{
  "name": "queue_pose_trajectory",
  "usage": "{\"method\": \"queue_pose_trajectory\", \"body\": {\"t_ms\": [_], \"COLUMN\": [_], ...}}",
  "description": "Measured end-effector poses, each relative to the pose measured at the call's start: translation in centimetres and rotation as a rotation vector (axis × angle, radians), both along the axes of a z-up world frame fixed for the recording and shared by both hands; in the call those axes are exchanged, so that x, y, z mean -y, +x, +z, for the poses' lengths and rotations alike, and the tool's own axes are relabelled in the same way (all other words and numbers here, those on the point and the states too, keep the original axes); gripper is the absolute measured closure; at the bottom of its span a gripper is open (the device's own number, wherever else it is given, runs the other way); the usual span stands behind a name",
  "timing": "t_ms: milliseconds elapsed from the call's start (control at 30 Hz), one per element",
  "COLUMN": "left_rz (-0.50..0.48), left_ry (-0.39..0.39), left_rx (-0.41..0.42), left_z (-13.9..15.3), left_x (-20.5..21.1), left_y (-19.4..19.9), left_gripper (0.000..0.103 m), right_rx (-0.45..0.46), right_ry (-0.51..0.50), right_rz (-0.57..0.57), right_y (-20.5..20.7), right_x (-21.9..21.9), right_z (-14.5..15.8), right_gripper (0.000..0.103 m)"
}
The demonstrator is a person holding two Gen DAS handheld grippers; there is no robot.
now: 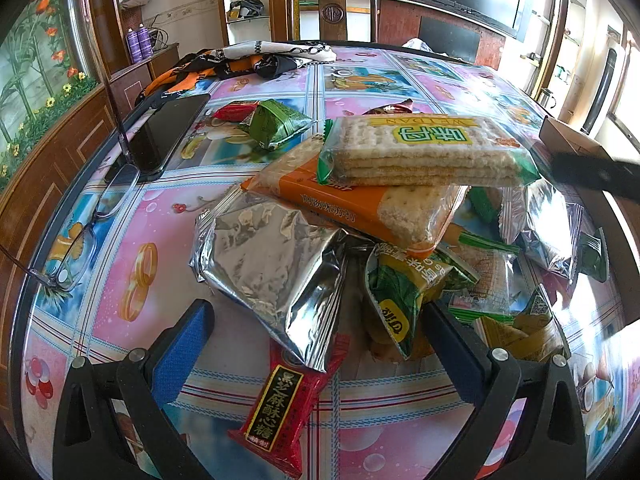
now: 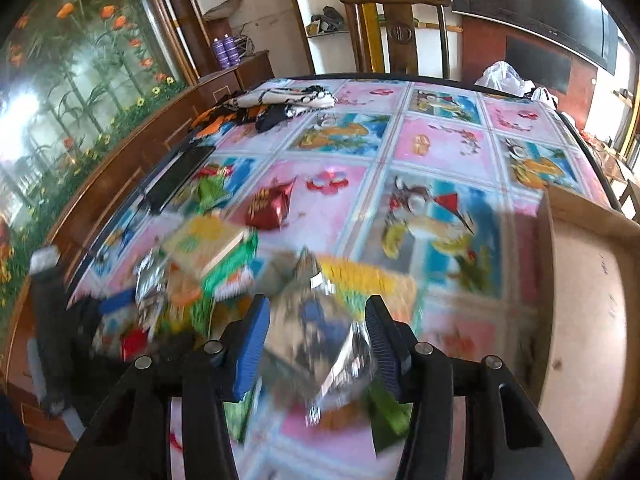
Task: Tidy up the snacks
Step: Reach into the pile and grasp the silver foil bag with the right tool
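Right wrist view: the right gripper [image 2: 316, 344] is clamped on a silvery foil snack packet [image 2: 320, 352] at lower centre. Sorting is underway, probably carrying it to the cardboard box [image 2: 584, 280] at right. The left gripper [image 1: 316, 348] hangs apart over the snack pile [image 1: 360, 208].

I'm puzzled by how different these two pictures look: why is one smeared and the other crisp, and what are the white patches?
Left wrist view: sharp, the cracker pack printing legible; daylight blows out the window side at right, and glare washes over the tablecloth there. Right wrist view: motion blur smears the snack pile and the silvery packet between the fingers. Both bend straight lines, a fisheye effect.
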State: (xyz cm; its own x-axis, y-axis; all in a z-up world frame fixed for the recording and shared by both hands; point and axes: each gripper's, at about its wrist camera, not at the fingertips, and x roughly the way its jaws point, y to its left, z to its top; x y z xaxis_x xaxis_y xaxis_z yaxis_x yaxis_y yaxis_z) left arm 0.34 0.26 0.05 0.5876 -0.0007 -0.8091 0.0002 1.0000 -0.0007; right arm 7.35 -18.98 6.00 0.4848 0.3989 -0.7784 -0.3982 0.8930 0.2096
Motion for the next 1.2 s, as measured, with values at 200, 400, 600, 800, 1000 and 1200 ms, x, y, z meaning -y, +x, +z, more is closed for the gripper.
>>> {"method": "queue_pose_trajectory", "body": {"t_ms": [200, 400, 600, 800, 1000, 1200], "left_rz": [0.0, 0.0, 0.0, 0.0, 0.0, 0.0], "left_ry": [0.0, 0.0, 0.0, 0.0, 0.0, 0.0], "left_rx": [0.0, 0.0, 0.0, 0.0, 0.0, 0.0], "left_z": [0.0, 0.0, 0.0, 0.0, 0.0, 0.0], "left_x": [0.0, 0.0, 0.0, 0.0, 0.0, 0.0], "left_y": [0.0, 0.0, 0.0, 0.0, 0.0, 0.0], "left_gripper": [0.0, 0.0, 0.0, 0.0, 0.0, 0.0], "right_rx": [-0.049, -0.059, -0.081, 0.005, -0.016, 0.025], "right_ry": [0.012, 0.007, 0.028, 0.028, -0.033, -0.235], "right_rz": [-0.019, 0.016, 0.112, 0.064, 0.136, 0.183], "right_y": [1.5, 0.1, -3.0, -3.7, -3.0, -2.9], "right_x": [-0.4, -0.3, -0.1, 2.1, -0.4, -3.9], "right_z": [-1.4, -1.3, -1.5, -0.4, -1.6, -3.6], "right_gripper": [0.049, 0.045, 0.04, 0.021, 0.02, 0.015]}}
